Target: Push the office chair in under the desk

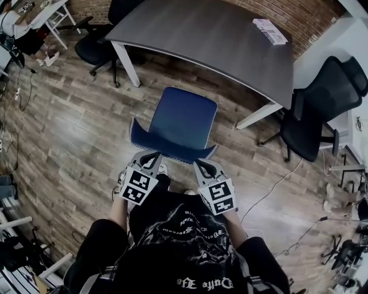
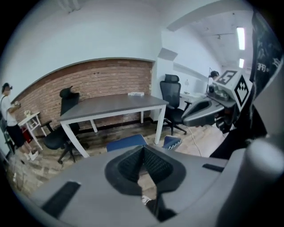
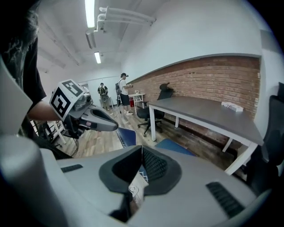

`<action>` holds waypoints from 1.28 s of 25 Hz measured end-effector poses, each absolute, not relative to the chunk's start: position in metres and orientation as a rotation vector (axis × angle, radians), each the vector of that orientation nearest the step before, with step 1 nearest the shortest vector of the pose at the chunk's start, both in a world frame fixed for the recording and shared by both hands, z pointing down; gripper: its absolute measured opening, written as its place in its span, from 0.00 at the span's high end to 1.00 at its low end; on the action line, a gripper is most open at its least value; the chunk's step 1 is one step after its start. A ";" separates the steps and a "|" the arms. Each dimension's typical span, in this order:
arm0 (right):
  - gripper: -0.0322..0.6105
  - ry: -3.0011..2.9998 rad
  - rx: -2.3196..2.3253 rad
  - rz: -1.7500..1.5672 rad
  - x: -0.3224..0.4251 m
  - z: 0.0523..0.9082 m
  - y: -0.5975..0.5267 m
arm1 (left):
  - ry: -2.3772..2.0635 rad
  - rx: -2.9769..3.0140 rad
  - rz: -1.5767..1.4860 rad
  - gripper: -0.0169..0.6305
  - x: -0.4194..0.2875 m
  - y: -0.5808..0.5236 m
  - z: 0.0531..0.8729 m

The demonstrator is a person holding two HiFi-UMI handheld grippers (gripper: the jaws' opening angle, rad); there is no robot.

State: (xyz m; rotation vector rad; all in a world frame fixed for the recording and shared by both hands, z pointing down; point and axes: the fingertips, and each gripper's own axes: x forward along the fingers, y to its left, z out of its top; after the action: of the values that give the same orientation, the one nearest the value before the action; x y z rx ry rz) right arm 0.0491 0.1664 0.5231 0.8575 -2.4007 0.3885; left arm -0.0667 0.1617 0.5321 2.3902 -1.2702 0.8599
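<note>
Wood-plank floor (image 1: pixel 69 132) underfoot, red brick wall (image 2: pixel 88 80) along the far side, plain white wall (image 2: pixel 88 31) above it. Black mesh chair (image 1: pixel 322 106) at right, black swivel chair (image 1: pixel 95 49) far left. Tube lights (image 3: pixel 90 11) glow overhead, and a white cable (image 1: pixel 276 186) trails across the boards.

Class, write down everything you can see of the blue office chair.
The blue office chair has a fabric-looking seat and a backrest whose corners carry white zigzag trim. It stands upright on the wooden floor, seat towards the grey desk, not yet under it. Its base is hidden. The shut left claw and right claw sit at the backrest's top edge; contact is unclear.
</note>
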 end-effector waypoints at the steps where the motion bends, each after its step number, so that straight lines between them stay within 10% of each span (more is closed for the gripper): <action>1: 0.94 -2.388 0.838 0.397 0.045 0.527 0.167 | -1.224 2.411 0.911 0.96 -0.068 0.161 0.537; 9: 0.81 -2.294 0.782 0.433 0.027 0.543 0.159 | -0.781 2.536 1.240 0.94 -0.076 0.159 0.555; 13: 0.74 -2.264 0.735 0.455 0.018 0.550 0.160 | -0.567 2.546 1.317 0.72 -0.079 0.162 0.565; 32: 0.58 -1.938 0.396 0.267 -0.011 0.609 0.169 | -0.046 2.577 1.806 0.68 -0.097 0.158 0.613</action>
State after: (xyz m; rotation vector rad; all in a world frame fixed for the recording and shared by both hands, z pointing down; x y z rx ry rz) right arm -0.0110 0.1686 0.6093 0.3960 -1.9384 0.2670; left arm -0.0970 0.1583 0.6132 2.5768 -0.0458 1.8064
